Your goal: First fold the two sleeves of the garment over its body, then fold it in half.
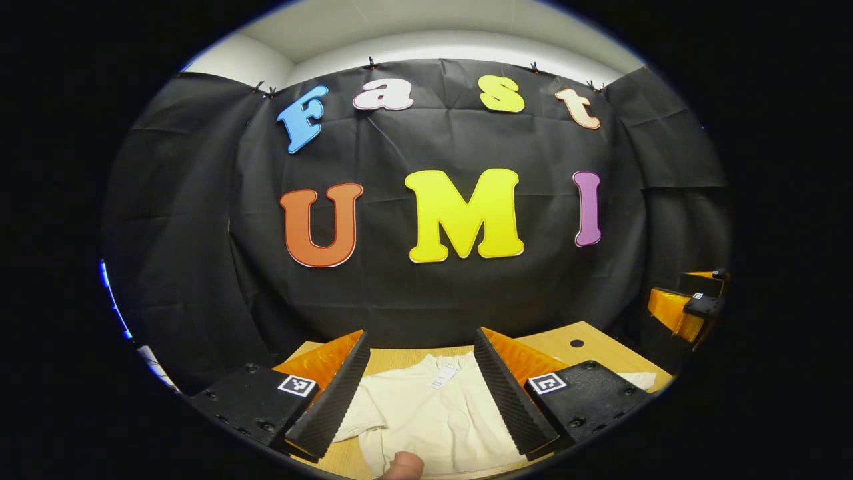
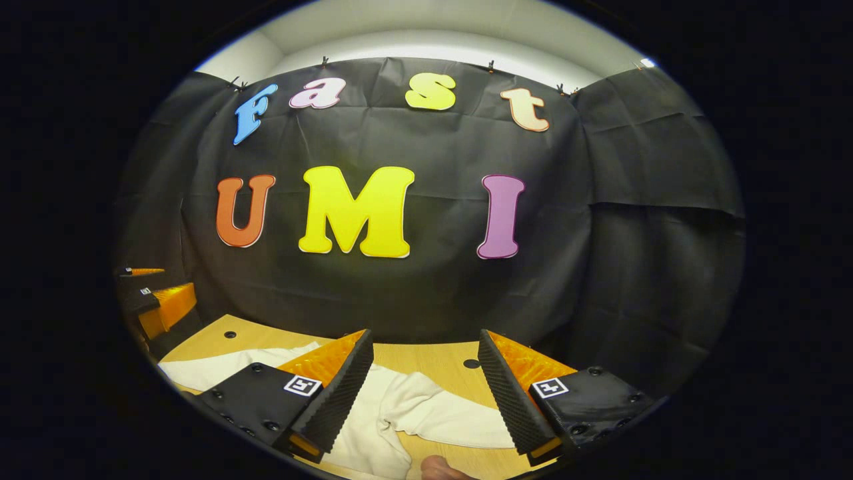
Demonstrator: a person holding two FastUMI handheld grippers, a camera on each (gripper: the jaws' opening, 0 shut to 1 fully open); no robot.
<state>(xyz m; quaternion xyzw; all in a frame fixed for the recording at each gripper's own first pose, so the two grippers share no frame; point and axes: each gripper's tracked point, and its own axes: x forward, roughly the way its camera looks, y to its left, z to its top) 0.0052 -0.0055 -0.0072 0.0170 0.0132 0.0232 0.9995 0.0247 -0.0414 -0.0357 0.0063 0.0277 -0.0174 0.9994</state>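
Both pairs of jaws stand wide open with nothing between them, the left gripper and the right gripper held above the wooden table, on which the pale shirt lies spread out. By my reckoning no fold is made yet: a sleeve lies rumpled out to the side, so the next move calls for lowering onto a sleeve's end and pinching it. The shirt's near edge is cut off, and a small white tag at its collar is too small to make out.
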